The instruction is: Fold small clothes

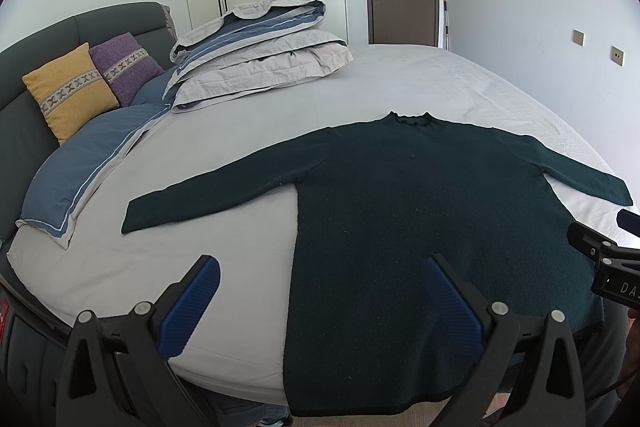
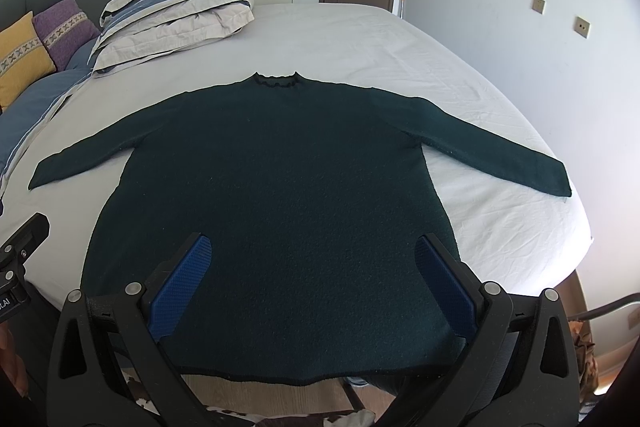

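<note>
The left gripper was spread wide and held nothing, poised above the hem's left corner. The right gripper gaped equally wide, empty, over the lower body of the dark green sweater, which lay flat on the bed, sleeves outstretched. A folded duvet sat well beyond the collar.

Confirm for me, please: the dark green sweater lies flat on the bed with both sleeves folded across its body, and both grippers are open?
Not quite: the sweater lies flat on the bed, but both sleeves are spread straight out, as the right wrist view shows. Both grippers, left and right, are open.
</note>
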Available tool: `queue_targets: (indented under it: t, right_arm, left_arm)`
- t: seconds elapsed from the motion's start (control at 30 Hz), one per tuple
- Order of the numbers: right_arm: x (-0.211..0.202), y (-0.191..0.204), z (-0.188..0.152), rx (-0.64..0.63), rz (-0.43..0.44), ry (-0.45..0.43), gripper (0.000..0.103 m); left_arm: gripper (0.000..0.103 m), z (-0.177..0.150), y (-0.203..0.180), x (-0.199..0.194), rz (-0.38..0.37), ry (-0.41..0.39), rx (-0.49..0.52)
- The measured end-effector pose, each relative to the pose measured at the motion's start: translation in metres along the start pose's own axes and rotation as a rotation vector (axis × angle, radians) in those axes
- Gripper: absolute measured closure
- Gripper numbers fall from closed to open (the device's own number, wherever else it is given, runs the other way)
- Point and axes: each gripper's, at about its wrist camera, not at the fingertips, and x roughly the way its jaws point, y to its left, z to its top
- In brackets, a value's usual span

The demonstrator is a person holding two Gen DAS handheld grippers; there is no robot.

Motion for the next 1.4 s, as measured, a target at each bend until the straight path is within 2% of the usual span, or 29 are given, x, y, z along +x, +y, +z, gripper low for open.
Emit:
queue_targets:
  t: [0.63,1.07,1.4]
  right_arm:
    - [0.002,0.002,-0.001,-0.002,0.0,0.002,0.0]
    - [0.005,0.006,-0.007,-0.004,-0.001,0.007,0.0]
    - [0.017,0.004,-0.013,0.006,0.005,0.044,0.0]
  left_arm:
    - [0.0,-0.001,-0.002,0.0,-0.002,0.001,0.0]
    - [0.0,-0.005,-0.008,0.003,-0.048,0.013,0.005]
    - [0.0,-0.013,-0.009,0.017,-0.069,0.05,-0.008]
